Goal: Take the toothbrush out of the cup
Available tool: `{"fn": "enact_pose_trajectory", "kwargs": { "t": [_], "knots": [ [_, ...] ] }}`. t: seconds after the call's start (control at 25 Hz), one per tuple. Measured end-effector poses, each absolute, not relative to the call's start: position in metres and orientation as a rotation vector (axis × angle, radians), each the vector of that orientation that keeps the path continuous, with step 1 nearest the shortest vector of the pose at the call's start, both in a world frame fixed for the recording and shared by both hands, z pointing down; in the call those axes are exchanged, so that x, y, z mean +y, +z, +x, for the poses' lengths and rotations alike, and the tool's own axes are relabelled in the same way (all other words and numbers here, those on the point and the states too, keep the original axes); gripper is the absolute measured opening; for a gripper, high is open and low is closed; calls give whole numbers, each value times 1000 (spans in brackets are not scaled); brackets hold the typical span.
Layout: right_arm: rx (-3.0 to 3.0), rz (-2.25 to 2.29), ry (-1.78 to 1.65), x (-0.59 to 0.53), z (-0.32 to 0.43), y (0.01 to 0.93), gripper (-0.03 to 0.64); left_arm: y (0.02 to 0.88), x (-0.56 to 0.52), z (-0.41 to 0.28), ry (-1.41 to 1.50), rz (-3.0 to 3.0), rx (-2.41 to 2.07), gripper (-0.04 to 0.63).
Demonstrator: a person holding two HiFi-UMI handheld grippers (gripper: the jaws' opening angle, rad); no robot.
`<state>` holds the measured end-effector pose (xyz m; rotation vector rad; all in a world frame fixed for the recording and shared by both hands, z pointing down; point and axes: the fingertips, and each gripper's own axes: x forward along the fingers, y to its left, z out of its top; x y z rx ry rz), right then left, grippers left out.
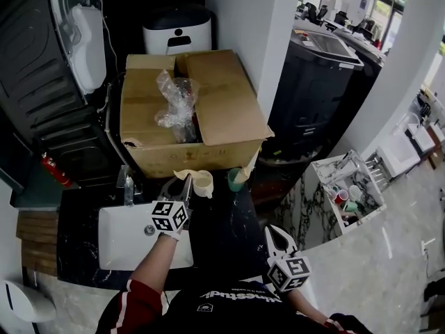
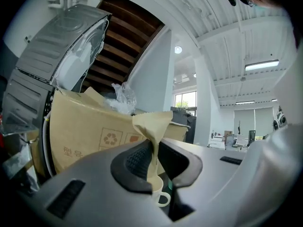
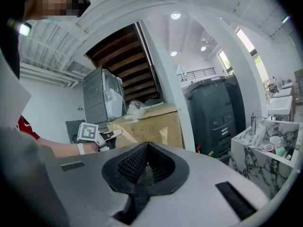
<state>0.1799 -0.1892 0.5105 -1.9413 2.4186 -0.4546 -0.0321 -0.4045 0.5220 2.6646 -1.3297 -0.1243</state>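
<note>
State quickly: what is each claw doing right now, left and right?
Left claw: closed on the paper-wrapped toothbrush.
Right claw: closed, holding nothing.

I see the tan-wrapped toothbrush (image 2: 151, 126) between my left gripper's (image 2: 154, 162) black ribbed pads (image 2: 137, 160), a cream cup (image 2: 160, 198) beneath, a brown box (image 2: 80, 136) beyond.

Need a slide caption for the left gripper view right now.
Left gripper shut on the paper-wrapped toothbrush, white cup just beneath, cardboard box behind.
</note>
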Motion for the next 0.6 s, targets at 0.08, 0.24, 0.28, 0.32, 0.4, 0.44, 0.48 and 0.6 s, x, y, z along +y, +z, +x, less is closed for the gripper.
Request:
{"fn": "enact_pose_trajectory", "kwargs": {
  "t": [0.08,0.24,0.28,0.32,0.4,0.44,0.48,0.6],
  "knots": [
    [2425,-1934,-454,-190,178,511,37,511,-400,-38,-141,2684,-1326,48],
    [2435,-1913,-475,-194,174,515,37,503,-399,-43,-148,2698,-1327,46],
    [2438,-1906,-479,-194,172,515,37,502,-398,-44,-146,2698,-1326,46],
    [2443,-1901,-479,-194,170,515,37,502,-396,-45,-146,2699,-1325,46],
    [2451,-1893,-473,-195,167,514,37,501,-390,-48,-152,2696,-1323,46],
    [2454,-1890,-473,-195,166,514,37,500,-386,-51,-159,2692,-1322,46],
    [2455,-1887,-473,-195,165,515,36,499,-381,-53,-166,2689,-1323,46],
    [2458,-1884,-477,-195,164,516,37,495,-364,-61,-192,2680,-1328,46]
  ]
}}
